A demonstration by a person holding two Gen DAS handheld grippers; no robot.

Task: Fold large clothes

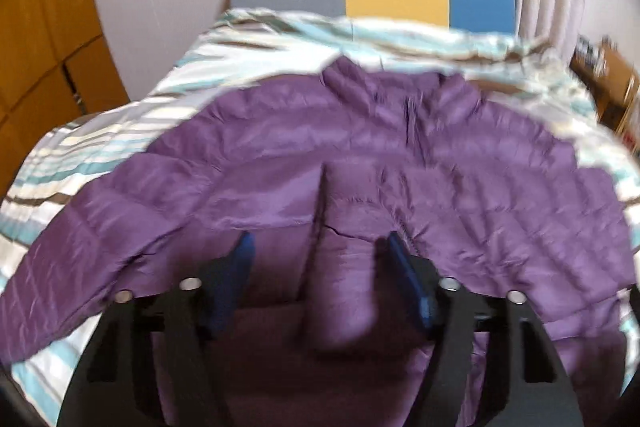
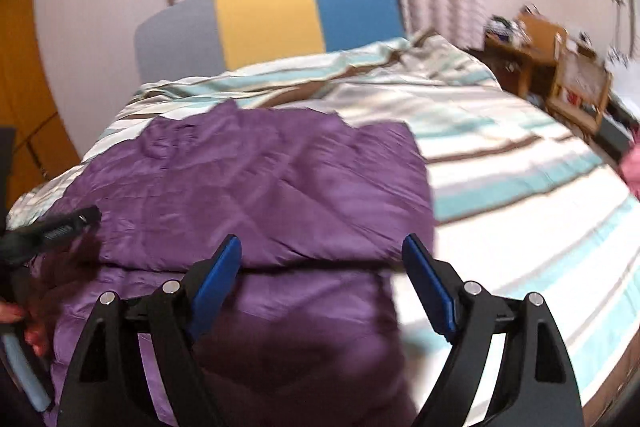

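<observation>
Purple puffer jacket (image 1: 360, 155) spread flat across the near half of the bed (image 2: 520, 163), collar toward the headboard (image 2: 272, 15), hem toward the foot edge; long axis head-to-foot. In the right wrist view, right side already turned in, leaving a straight folded edge facing the bed's bare right part. Left sleeve (image 1: 80, 255) not yet folded, trailing toward the bed's left edge. Left claw (image 1: 320, 251) directly over the jacket's lower middle, half open, a raised ridge of fabric between the pads but not visibly pinched. Right claw (image 2: 322, 255) wide open, empty, above the lower right fold. Left claw probably nearer the unfolded sleeve, which lies to its left.
</observation>
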